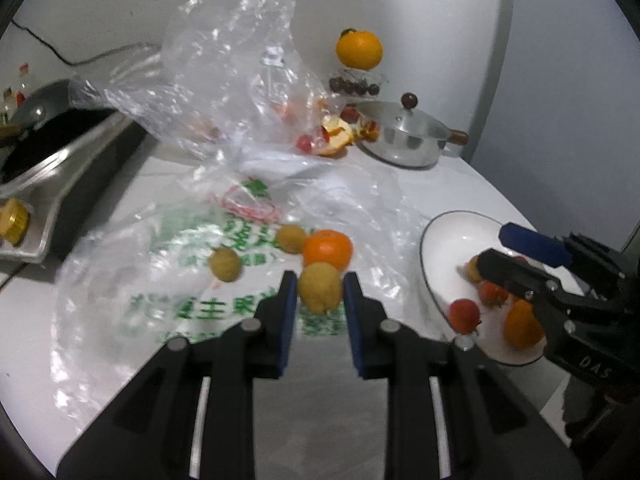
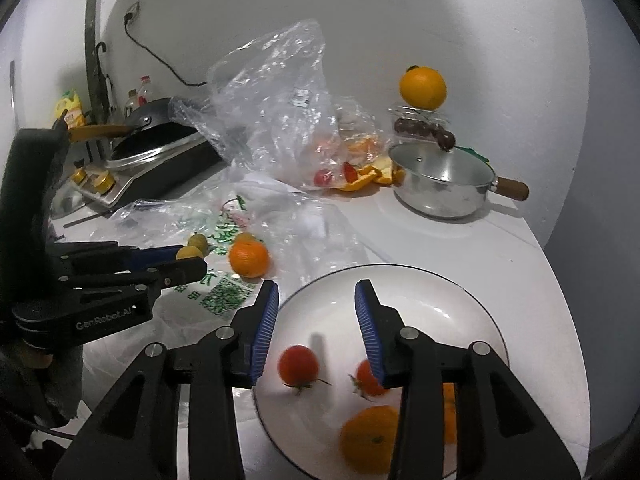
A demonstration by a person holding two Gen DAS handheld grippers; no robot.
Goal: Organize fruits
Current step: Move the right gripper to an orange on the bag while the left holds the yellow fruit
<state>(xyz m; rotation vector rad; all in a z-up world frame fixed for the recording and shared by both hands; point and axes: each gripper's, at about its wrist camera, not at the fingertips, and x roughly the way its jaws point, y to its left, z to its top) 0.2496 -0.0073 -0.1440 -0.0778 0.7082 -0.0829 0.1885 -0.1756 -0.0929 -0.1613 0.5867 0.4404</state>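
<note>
My left tool (image 1: 320, 286): closed on a yellow-green fruit (image 1: 319, 287), pads pressed to its two sides, held over the printed plastic bag (image 1: 180, 280) that lies flat on the worktop (image 2: 460, 248).

My right tool (image 2: 316, 320): jaws parted, nothing between them; they have just been opening. It hangs over the white plate (image 2: 472, 308).

White plate, dark-rimmed, at the worktop's right: two small red tomatoes (image 2: 298, 364), their green stalks showing, and an orange fruit (image 2: 370, 440) at the near rim. A second orange piece behind my right finger is too hidden to name. From the left wrist view a small yellowish fruit also shows at the plate's far side, partly behind the right tool.

On the printed bag: one tangerine (image 1: 327, 249), just beyond the held fruit; two more yellow-green fruits (image 1: 225, 264) to its left, one close beside it, one further off.

Behind: a crumpled clear bag (image 1: 224, 68) standing up, with red fruit and orange peel (image 1: 334, 136) at its foot.

Back right: a steel pan with glass lid (image 2: 444, 176), wooden handle, dark knob. Beyond it a clear container of dark round fruit (image 2: 420, 126), a large orange (image 2: 423, 87) sitting on top.

Left side: a stove with a dark wok (image 2: 160, 140), brass knobs at its front, bottles behind.
</note>
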